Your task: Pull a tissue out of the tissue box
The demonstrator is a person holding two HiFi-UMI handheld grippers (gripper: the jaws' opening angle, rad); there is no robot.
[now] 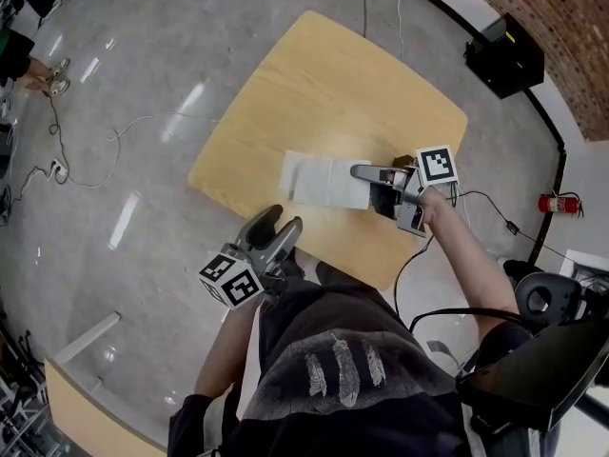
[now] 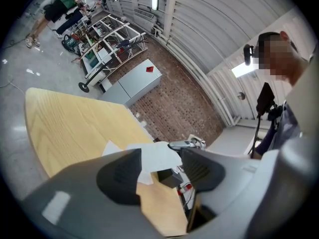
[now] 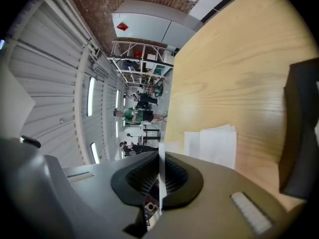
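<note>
Right gripper [image 3: 160, 169]: jaws pressed together, pinching the edge of a white tissue [image 1: 322, 181] that spreads over the bench [image 1: 314, 74]. Dark tissue box [image 1: 384, 201]: just beside that gripper, close to the bench's near edge. Left gripper [image 2: 159, 169]: jaws spread, nothing gripped, held off the near edge.

Seen from my head, my right gripper [image 1: 357, 171] hid most of the dark tissue box [image 1: 384, 201], and its own view cut that box off at the right edge. The tissue [image 3: 161, 183] pinched in its jaws showed only edge-on. My left gripper [image 2: 159, 166] masked part of the sheet.
</note>
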